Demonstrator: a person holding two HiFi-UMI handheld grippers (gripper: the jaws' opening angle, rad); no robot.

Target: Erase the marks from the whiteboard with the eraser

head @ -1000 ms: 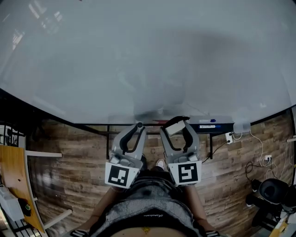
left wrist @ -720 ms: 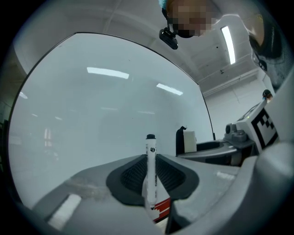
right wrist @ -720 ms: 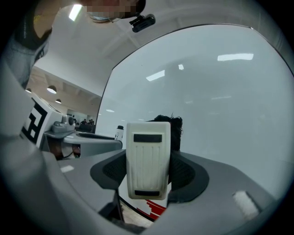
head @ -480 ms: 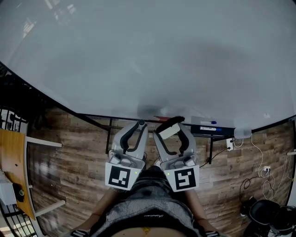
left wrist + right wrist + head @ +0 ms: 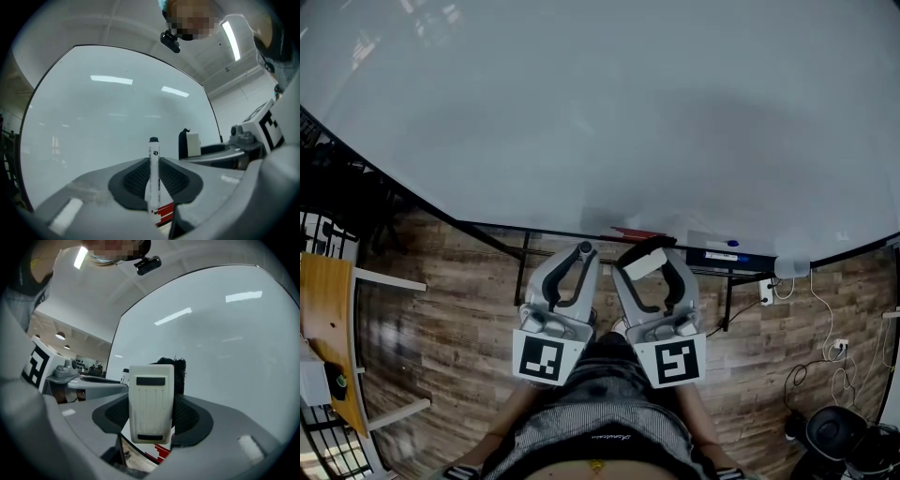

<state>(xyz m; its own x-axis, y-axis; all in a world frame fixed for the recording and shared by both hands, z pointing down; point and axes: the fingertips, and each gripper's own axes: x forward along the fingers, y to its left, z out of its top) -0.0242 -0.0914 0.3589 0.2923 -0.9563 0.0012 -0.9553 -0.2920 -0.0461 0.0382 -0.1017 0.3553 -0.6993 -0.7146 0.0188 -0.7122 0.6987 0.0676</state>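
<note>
- Here, head view looking down: a person faces a big whiteboard (image 5: 600,122), a gripper in each hand, both low in front of the body, near the board's bottom edge.
- Right gripper (image 5: 649,258): jaws clamped on the eraser (image 5: 151,404), pressing the two long sides of its white ribbed plastic back. The dark felt pad sits on the far side, toward the board. The eraser seems apart from the board, not yet wiping.
- Left gripper (image 5: 579,255): jaws closed on a thin white marker (image 5: 153,174) w/ a black cap, upright between the pads.
- Board looks pale grey & bare in all views. No clear marks can be made out, only light reflections.
- Handling, as a guess: the eraser is light, w/ a stiff shell & soft felt face. The shell sides are the right place to grip, since felt would squash. Smooth plastic may slip or twist under wiping pressure, so a firm, centred hold matters.
- Tray (image 5: 750,255) at the board's foot, right of the grippers.
</note>
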